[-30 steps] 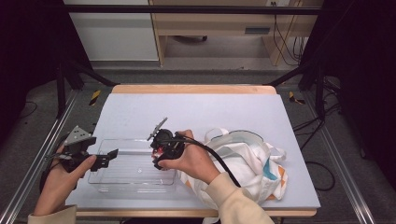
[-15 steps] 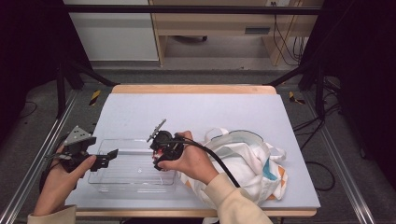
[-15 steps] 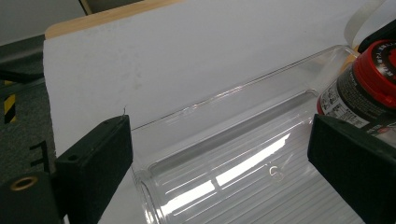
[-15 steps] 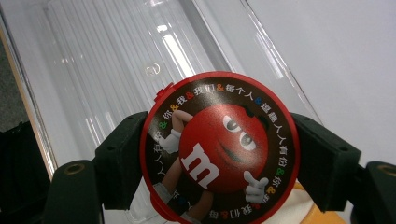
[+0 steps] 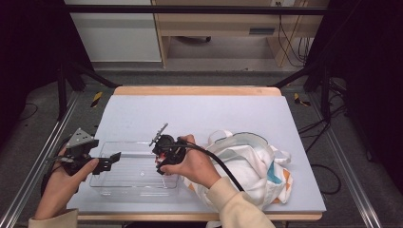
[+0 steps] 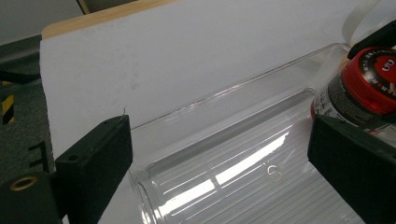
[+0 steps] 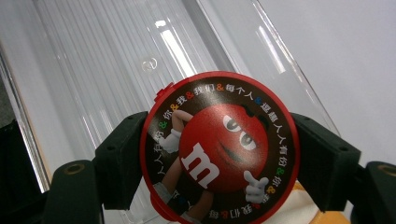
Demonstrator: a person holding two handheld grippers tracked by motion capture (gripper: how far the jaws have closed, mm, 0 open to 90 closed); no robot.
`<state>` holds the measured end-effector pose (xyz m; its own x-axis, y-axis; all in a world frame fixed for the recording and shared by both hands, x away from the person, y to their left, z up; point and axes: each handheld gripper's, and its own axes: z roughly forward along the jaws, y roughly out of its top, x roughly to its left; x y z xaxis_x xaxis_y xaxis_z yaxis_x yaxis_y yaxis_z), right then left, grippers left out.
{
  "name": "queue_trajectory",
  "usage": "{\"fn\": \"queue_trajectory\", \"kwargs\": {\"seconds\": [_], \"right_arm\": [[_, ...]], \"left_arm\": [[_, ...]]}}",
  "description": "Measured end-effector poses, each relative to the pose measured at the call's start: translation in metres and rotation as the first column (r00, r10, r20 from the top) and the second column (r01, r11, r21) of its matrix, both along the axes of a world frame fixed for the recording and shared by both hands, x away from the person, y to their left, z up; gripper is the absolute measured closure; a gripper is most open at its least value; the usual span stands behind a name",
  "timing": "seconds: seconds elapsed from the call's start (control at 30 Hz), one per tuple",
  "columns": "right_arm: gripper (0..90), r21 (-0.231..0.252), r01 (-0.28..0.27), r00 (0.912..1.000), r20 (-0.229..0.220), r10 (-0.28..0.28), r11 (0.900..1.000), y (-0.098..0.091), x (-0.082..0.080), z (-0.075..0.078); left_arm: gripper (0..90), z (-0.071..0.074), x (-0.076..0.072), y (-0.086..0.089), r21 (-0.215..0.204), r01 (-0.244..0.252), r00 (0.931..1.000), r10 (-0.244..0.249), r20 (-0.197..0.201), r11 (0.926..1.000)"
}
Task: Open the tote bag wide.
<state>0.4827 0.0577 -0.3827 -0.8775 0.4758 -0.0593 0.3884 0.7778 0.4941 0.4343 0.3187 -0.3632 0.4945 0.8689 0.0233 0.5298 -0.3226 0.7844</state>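
My right gripper (image 5: 160, 159) is shut on a round M&M's container (image 7: 219, 140) with a red lid, its pads pressing the lid's two sides. It hangs over the right end of a clear plastic bin (image 5: 138, 191) near the table's front left. The red-lidded container (image 6: 369, 79) also shows at the right of the left gripper view, above the bin's rim (image 6: 224, 98). At the bin's left end my left gripper (image 5: 111, 160) stands open, jaws wide apart, with the bin's corner below and between them and no pad pressing it.
A white cloth tote bag (image 5: 252, 166) with coloured patches lies crumpled at the front right, right behind my right hand. The pale mat (image 5: 199, 114) stretches back to the table's wooden far edge. Metal frame rails run along both sides.
My right gripper with the container has edged slightly toward the front over the bin. The left gripper has stayed where it was.
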Motion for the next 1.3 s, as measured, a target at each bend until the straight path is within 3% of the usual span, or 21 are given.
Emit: {"fn": "queue_trajectory", "kwargs": {"seconds": [1.3], "right_arm": [[25.7, -0.021, 0.007, 0.9996, -0.029, -0.008, 0.9998, 0.002, 0.006, -0.022]], "left_arm": [[6.6, 0.001, -0.001, -0.002, 0.002, 0.01, 0.9999, -0.01, 0.001, 0.9999]]}}
